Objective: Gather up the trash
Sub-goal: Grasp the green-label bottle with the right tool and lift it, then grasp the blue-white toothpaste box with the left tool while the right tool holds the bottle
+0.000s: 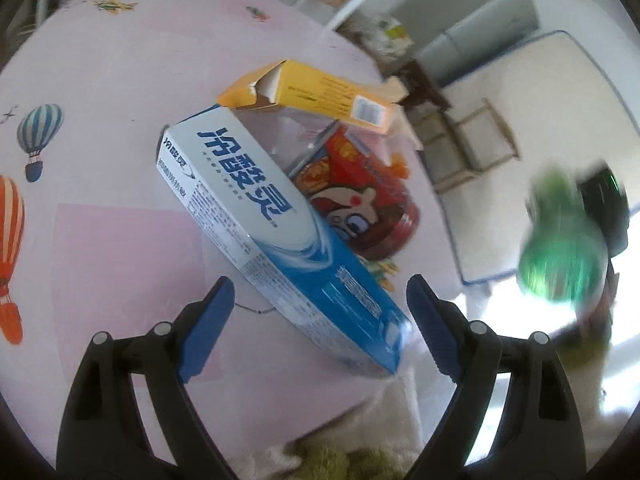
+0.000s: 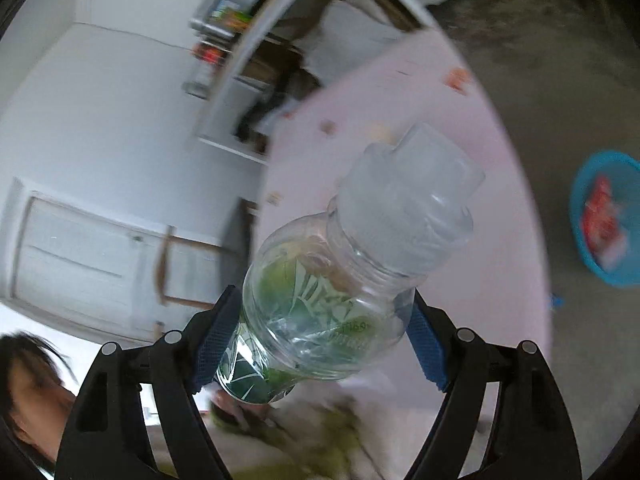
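In the left wrist view, my left gripper (image 1: 320,320) is open, its blue pads either side of the near end of a blue and white toothpaste box (image 1: 276,224) lying on the pink tablecloth (image 1: 120,240). A yellow open carton (image 1: 316,92) and a red snack wrapper (image 1: 360,200) lie just behind it. My right gripper (image 2: 320,340) is shut on a clear plastic bottle (image 2: 340,300) with a green label and clear cap, held in the air. That bottle shows blurred at the right of the left wrist view (image 1: 560,256).
A blue basin (image 2: 608,216) holding a red wrapper stands on the grey floor to the right of the table. A person's head (image 2: 28,392) is at lower left. White cabinets and shelves stand behind.
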Demonstrator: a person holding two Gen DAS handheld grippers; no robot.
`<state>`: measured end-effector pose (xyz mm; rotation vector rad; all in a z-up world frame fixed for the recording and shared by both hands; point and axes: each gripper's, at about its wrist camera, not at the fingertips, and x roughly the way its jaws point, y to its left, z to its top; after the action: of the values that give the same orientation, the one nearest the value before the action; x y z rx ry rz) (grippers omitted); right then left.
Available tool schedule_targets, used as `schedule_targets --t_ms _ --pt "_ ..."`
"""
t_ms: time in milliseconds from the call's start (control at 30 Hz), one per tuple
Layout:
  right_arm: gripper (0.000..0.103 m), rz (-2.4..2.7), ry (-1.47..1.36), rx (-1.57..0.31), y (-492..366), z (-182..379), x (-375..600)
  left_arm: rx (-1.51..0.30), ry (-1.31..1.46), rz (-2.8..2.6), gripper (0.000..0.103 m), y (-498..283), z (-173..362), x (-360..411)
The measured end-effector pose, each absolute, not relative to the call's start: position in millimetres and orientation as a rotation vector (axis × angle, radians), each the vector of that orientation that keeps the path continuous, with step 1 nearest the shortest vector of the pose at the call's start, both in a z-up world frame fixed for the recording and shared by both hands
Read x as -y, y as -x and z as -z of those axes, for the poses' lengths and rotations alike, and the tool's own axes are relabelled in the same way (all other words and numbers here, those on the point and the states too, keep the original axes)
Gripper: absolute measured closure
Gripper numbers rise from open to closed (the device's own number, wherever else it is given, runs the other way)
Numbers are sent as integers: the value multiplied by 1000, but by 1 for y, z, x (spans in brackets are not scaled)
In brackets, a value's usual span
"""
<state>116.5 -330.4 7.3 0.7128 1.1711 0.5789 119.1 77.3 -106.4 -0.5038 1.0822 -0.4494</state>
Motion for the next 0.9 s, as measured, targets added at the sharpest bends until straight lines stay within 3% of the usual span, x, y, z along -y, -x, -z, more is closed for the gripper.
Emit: schedule_targets --t_ms 233,500,900 --pt "25 -389 -455 -1273 -87 41 315 -1112 426 263 19 -134 111 -48" --pt "26 -300 -211 -1173 -107 49 260 -1039 332 175 19 -123 108 -65" --pt "26 -323 -384 -1126 -88 82 247 -1040 320 134 19 -99 97 -115"
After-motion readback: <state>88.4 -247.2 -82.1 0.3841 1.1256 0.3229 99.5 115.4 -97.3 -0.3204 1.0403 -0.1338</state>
